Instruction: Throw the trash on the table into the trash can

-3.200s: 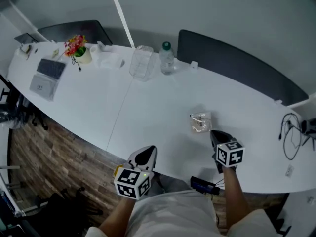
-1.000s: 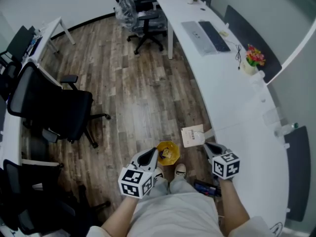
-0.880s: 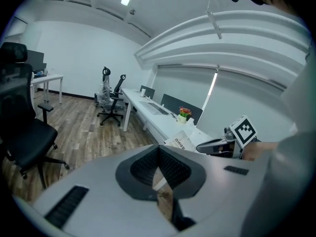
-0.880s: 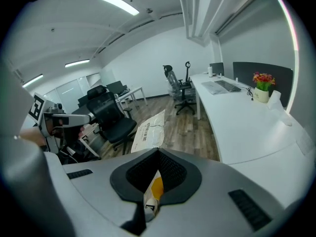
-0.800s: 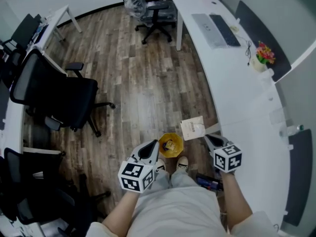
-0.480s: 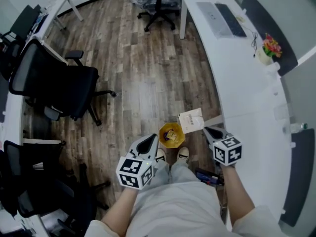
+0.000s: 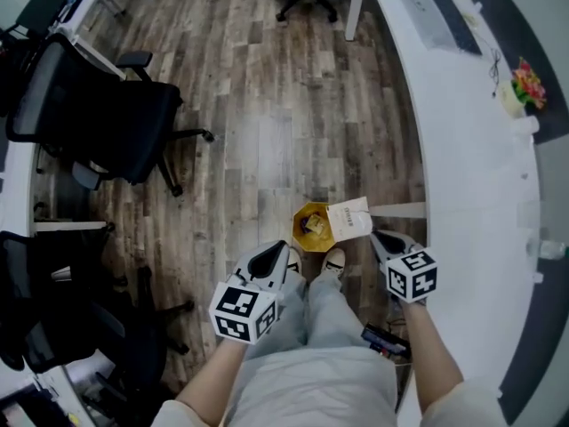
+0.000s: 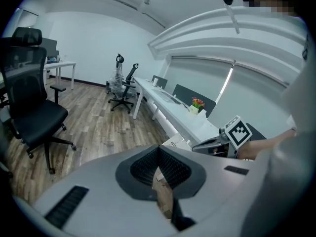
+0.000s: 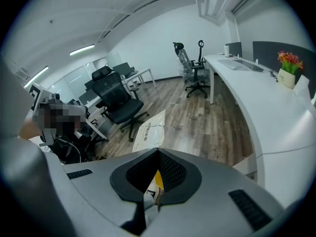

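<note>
We hold the white packet (image 7: 348, 218) clamped in the right gripper (image 7: 380, 237), overhanging the trash can (image 7: 297, 225) rim. Released here, it may catch that rim and slide outside the can. The left gripper (image 7: 276, 252), just beside the can, is closed and empty.

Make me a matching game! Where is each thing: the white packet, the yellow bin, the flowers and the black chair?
Things:
1. white packet
2. yellow bin
3. flowers
4. black chair

Places:
A. on the white desk
B. held by the right gripper
C. on the floor, by the person's shoes
D. on the floor, far left

Pairs: 1-B, 2-C, 3-A, 4-D
</note>
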